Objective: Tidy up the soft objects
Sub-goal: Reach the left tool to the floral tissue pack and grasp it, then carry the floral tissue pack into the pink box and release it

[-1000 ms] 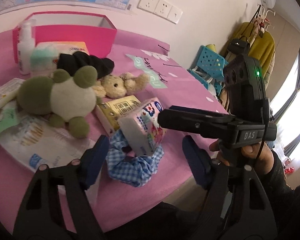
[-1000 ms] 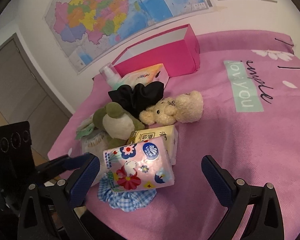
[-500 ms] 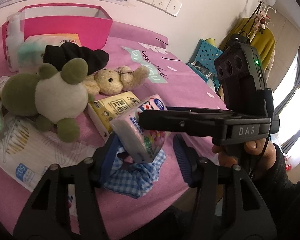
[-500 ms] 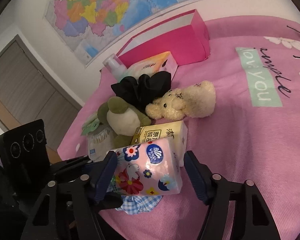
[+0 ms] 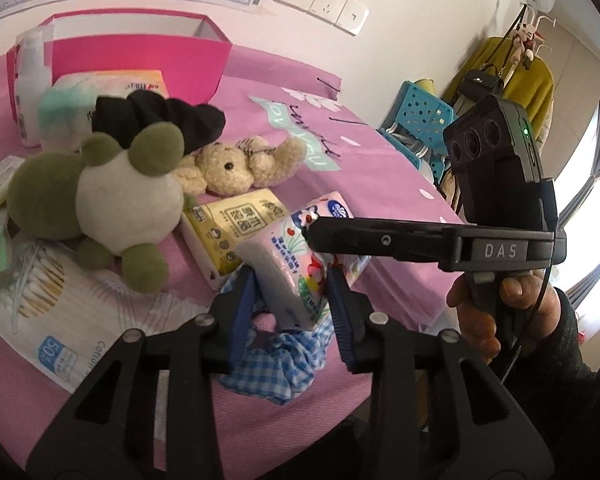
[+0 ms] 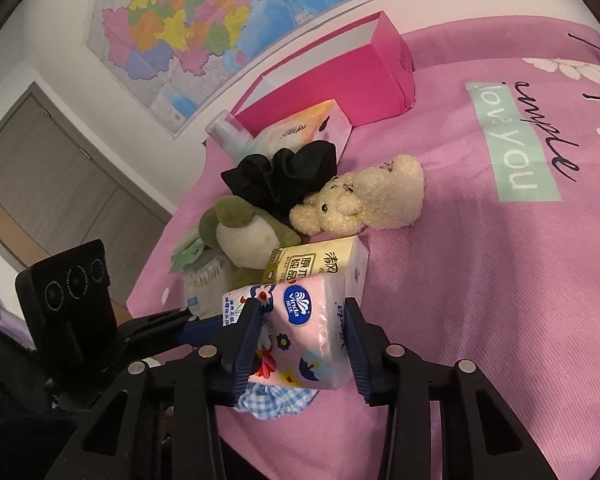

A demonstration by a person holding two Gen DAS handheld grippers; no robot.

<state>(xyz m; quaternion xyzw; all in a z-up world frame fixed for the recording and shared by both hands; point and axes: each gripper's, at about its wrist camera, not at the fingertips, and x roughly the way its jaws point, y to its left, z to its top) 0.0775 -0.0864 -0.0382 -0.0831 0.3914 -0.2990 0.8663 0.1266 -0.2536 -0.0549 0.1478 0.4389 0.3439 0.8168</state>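
A pink floral tissue pack (image 5: 288,264) stands tilted on a blue checked scrunchie (image 5: 268,368) near the front edge of the pink bed. My left gripper (image 5: 292,312) has its blue pads against the pack's two sides, jaws still closing. In the right wrist view my right gripper (image 6: 300,340) squeezes the same tissue pack (image 6: 304,332) from the other side, jaws also closing, with the scrunchie (image 6: 272,400) beneath. A person's hand (image 5: 480,312) holds the right gripper's handle.
Behind the pack lie a yellow tissue pack (image 5: 236,224), a green frog plush (image 5: 116,196), a beige bear (image 5: 228,168) and a black scrunchie (image 5: 172,120). A pink box (image 5: 140,56) stands at the back, a cotton swab pack (image 5: 60,312) at left.
Both grippers narrowed from wide open until their pads met the floral tissue pack. The right gripper tilted slightly and came closer to the pack.
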